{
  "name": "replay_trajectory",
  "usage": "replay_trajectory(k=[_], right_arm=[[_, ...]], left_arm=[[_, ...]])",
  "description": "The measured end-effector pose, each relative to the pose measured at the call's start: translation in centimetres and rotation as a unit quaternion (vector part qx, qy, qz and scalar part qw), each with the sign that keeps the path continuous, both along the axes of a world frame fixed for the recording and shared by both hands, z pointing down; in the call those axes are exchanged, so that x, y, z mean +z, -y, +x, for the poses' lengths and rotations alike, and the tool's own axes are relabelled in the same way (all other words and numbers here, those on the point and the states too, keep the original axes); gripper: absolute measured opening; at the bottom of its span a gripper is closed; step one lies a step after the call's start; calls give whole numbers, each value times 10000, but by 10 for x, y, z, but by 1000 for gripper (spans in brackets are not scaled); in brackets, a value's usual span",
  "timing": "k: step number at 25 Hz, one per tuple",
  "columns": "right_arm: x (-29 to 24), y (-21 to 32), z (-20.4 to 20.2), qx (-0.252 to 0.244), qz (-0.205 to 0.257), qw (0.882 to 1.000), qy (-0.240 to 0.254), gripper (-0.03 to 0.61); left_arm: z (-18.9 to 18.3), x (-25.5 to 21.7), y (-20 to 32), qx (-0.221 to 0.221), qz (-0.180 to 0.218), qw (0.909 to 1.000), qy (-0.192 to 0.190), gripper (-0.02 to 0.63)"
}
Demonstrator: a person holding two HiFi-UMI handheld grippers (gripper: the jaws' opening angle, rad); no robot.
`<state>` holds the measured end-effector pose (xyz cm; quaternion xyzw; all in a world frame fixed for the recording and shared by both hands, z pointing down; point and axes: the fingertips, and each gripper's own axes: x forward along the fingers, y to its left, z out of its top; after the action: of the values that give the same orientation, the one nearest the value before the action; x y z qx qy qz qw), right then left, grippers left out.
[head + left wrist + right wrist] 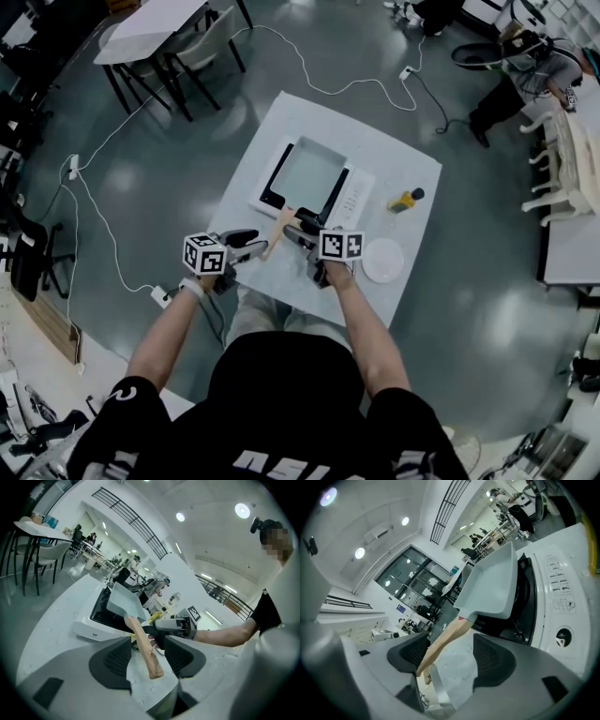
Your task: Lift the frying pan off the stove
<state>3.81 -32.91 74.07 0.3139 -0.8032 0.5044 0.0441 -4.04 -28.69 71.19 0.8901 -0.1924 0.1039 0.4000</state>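
A square grey frying pan (307, 174) sits on the black top of a white stove (354, 197), with its wooden handle (278, 230) pointing toward me over the table. My left gripper (253, 246) is open at the handle's left. In the left gripper view the handle (145, 648) lies between the pads (117, 657) of the left gripper (149, 657), with a gap on each side. My right gripper (298, 230) is open at the handle's right. In the right gripper view the right gripper (450, 657) has the handle (443, 641) near its left pad, below the pan (494, 588).
The stove stands on a white table (281, 281). A white plate (382, 260) lies at the table's right front and a small yellow object (405, 200) sits right of the stove. Cables, chairs and other tables surround it on the grey floor.
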Motion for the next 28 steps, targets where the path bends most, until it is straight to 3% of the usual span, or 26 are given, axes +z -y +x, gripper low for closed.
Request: replay_trajectory(k=[8, 28], right_arm=[[13, 13, -12, 8, -253, 9991, 353, 295], [26, 35, -49, -9, -829, 9900, 1138, 295]], left_arm=[[7, 19, 2, 118, -469, 9985, -264, 213], [47, 33, -4, 1141, -1138, 9847, -663, 225]])
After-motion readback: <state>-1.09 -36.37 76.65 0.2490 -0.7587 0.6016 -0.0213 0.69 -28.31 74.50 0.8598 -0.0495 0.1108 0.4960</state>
